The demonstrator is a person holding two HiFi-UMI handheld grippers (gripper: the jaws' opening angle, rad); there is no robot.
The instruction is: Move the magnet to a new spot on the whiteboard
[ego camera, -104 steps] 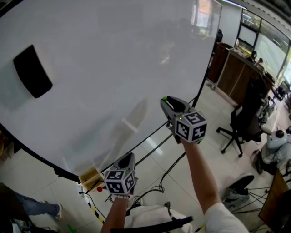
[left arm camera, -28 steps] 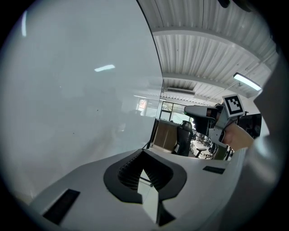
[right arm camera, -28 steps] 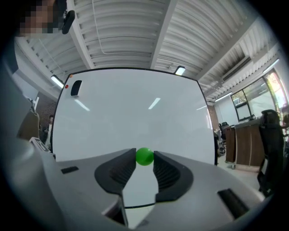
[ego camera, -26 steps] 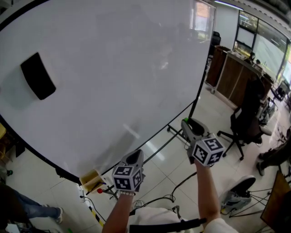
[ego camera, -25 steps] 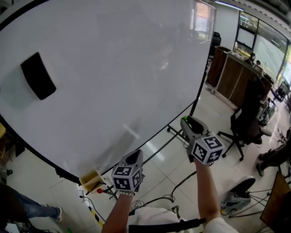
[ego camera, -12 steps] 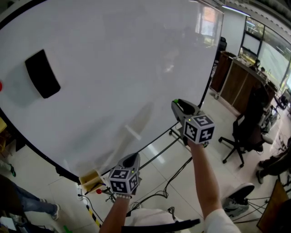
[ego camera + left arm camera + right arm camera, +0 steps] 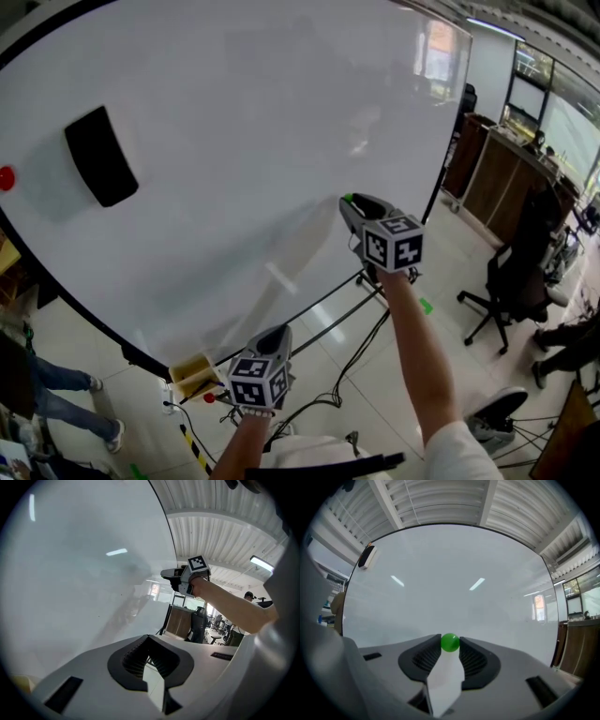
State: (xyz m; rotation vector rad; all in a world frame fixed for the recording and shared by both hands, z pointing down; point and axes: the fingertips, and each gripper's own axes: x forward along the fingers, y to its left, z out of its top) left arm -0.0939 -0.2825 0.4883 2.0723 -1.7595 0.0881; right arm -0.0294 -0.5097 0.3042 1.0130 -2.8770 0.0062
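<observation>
Right gripper (image 7: 351,201) is pinching the little green magnet (image 7: 450,642) right at its jaw tips, one pad on each side of the ball. It's held up in front of the whiteboard (image 7: 244,141), down by the lower right part near the bottom edge. Can't tell if the magnet is actually touching the surface or just off it.

Left gripper (image 7: 149,639) is hanging lower, below the board's bottom edge. Its jaws are pressed together at the tips with nothing in them, you just see floor through the gap behind the pads.

Further out on the board, there's a black eraser (image 7: 100,156) stuck near the left edge, and a red magnet (image 7: 7,177) just past it, right at the edge. A yellowish box (image 7: 192,373) sits below the board's bottom edge, near the left gripper. Off to the right, well clear of the board, a black office chair (image 7: 516,281) and a wooden counter (image 7: 511,164).
</observation>
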